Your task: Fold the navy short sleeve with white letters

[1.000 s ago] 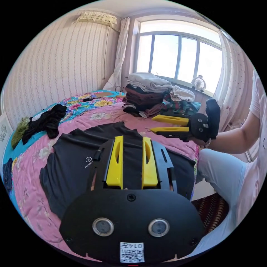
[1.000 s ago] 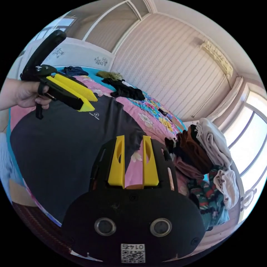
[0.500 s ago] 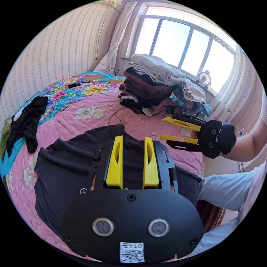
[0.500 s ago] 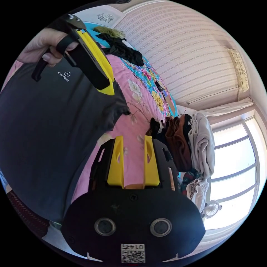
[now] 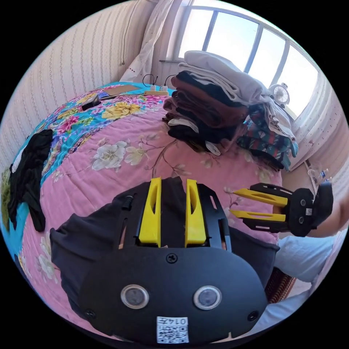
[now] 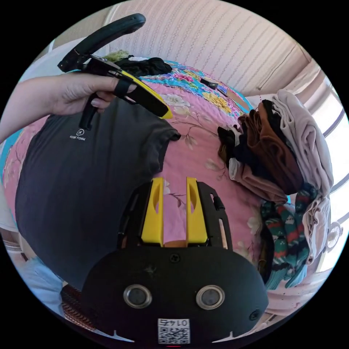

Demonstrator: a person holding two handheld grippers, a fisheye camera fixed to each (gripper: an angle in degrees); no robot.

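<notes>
The navy short sleeve shirt point(image 6: 83, 171) lies spread flat on the pink floral bedspread point(image 6: 196, 152), its small white letters point(image 6: 76, 136) near a hand. My left gripper point(image 5: 173, 181) hovers open over the shirt's sleeve point(image 5: 87, 236), nothing between its jaws. In the right gripper view the left gripper point(image 6: 160, 109) is held by a hand above the sleeve's edge. My right gripper point(image 6: 173, 181) is open over bare bedspread just beside the sleeve; the left gripper view has it point(image 5: 236, 201) open at the right, above the bed's edge.
A tall pile of folded clothes point(image 5: 218, 105) stands on the bed by the window, and in the right gripper view the pile point(image 6: 280, 152) is at the right. A black garment point(image 5: 27, 174) lies at the far left. A person's trouser leg point(image 5: 301, 258) is beside the bed.
Both cameras have moved toward the pile end of the bed and tilted. My left gripper now sits over the sleeve rather than the shirt's body; both stay open.
</notes>
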